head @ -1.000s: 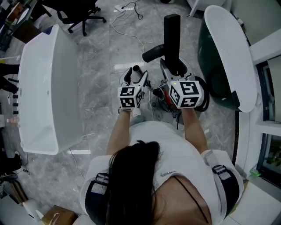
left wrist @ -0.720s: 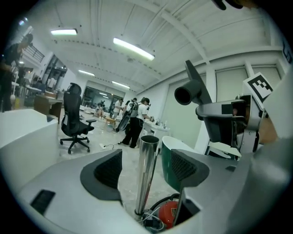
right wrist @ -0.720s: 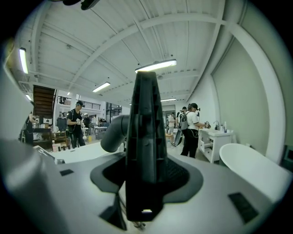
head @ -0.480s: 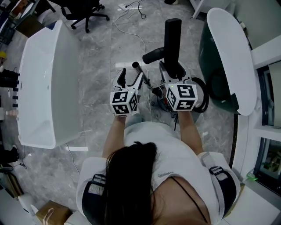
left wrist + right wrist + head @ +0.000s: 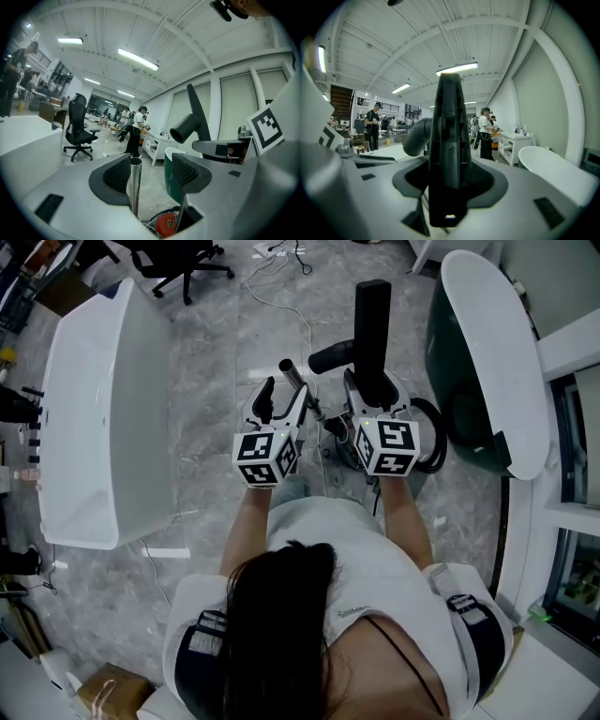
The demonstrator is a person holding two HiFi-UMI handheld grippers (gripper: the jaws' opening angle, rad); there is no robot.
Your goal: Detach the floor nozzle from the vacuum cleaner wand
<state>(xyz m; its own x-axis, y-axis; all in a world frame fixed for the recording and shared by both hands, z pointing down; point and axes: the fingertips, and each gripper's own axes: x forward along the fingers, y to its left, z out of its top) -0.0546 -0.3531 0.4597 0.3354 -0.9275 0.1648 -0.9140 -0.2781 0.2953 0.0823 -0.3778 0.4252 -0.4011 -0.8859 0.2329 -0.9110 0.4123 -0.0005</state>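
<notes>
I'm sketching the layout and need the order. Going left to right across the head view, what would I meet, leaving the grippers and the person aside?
white table → metal wand → black floor nozzle → white-topped green unit

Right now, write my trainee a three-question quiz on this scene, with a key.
1. Which gripper is shut on the floor nozzle? A the left gripper; B the right gripper.
2. True or false: the floor nozzle is plugged onto the wand.
3. Fill in: between the left gripper's fingers stands the ____.
Key: 1 B. 2 false, the wand's end is bare. 3 wand; those fingers, having just closed slightly, stand apart round it.
</notes>
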